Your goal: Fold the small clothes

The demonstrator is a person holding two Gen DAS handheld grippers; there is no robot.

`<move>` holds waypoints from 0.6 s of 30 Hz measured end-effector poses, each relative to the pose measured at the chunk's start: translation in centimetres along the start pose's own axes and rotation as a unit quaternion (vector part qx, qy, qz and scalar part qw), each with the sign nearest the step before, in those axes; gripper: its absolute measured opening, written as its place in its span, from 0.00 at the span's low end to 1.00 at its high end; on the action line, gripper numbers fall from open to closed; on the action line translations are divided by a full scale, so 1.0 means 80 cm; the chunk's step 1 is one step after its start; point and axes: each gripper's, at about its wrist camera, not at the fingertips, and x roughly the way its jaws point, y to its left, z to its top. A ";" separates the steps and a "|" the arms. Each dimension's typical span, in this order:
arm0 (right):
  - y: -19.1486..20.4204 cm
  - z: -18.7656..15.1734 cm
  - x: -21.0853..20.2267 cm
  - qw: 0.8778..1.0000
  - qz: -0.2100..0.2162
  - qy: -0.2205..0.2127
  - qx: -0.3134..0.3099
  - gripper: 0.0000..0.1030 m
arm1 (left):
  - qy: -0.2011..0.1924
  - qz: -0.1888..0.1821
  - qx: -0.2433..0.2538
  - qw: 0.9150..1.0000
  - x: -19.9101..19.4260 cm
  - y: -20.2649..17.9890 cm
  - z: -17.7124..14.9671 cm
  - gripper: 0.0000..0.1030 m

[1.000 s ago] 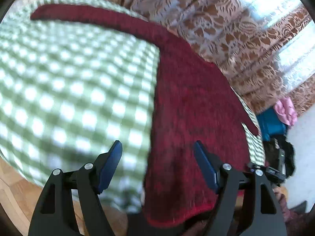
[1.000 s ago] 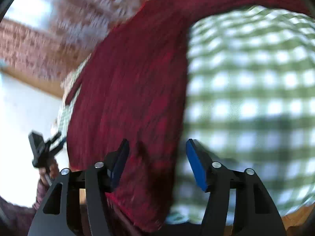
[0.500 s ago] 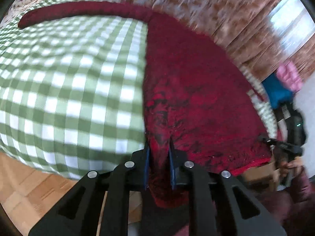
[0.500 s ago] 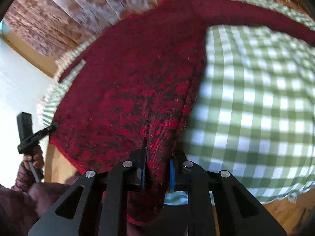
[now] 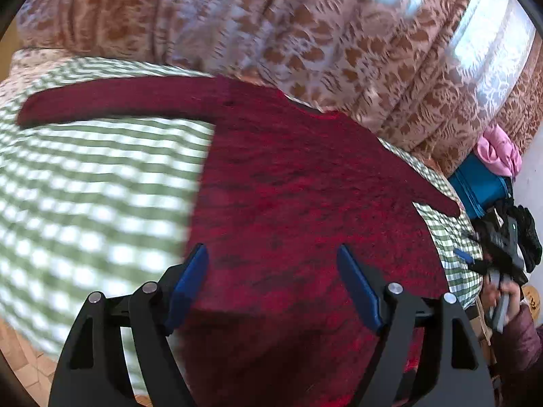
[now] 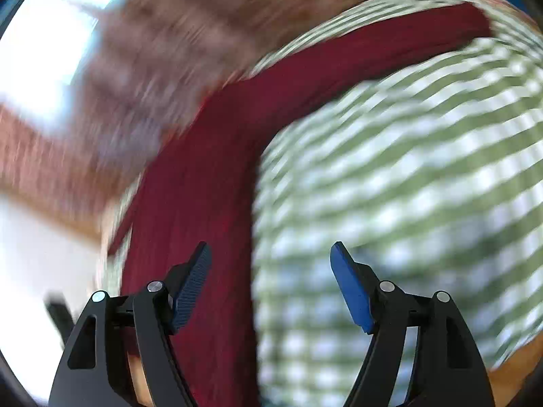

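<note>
A dark red knitted sweater (image 5: 292, 186) lies flat on a green-and-white checked cloth (image 5: 85, 183), one sleeve stretched to the far left and the other to the right. My left gripper (image 5: 273, 285) is open and empty over the sweater's near hem. In the blurred right wrist view the sweater (image 6: 200, 196) runs up the left side with a sleeve reaching to the upper right. My right gripper (image 6: 271, 281) is open and empty over the sweater's right edge and the checked cloth (image 6: 407, 186).
Brown patterned curtains (image 5: 305, 27) hang behind the surface. A blue bag (image 5: 478, 186) with pink cloth (image 5: 499, 149) on it stands at the far right. Wooden floor (image 5: 23, 366) shows below the near edge.
Half a second ago both grippers were shut on the sweater's near hem. Both have since opened and let it go, and the right gripper is moving fast.
</note>
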 end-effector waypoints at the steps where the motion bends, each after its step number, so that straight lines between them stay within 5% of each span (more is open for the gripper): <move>1: -0.015 0.017 -0.002 0.999 -0.004 -0.020 0.025 0.69 | 0.007 0.000 0.006 1.000 0.010 -0.009 0.003 0.72; 5: -0.068 0.088 -0.001 0.989 -0.023 -0.096 0.113 0.55 | 0.023 -0.001 0.024 0.999 0.048 -0.045 0.015 0.63; 8: -0.109 0.139 0.011 0.977 -0.050 -0.130 0.163 0.54 | 0.034 -0.004 0.026 0.999 0.062 -0.053 0.017 0.60; 12: -0.152 0.185 0.033 0.964 -0.077 -0.140 0.211 0.54 | 0.050 0.004 0.025 0.998 0.079 -0.053 0.018 0.59; 16: -0.149 0.221 0.057 0.967 -0.122 -0.135 0.181 0.54 | 0.050 0.006 0.018 0.999 0.089 -0.048 0.030 0.59; 18: -0.137 0.237 0.063 0.970 -0.163 -0.115 0.141 0.30 | 0.047 0.004 0.007 0.999 0.093 -0.044 0.038 0.59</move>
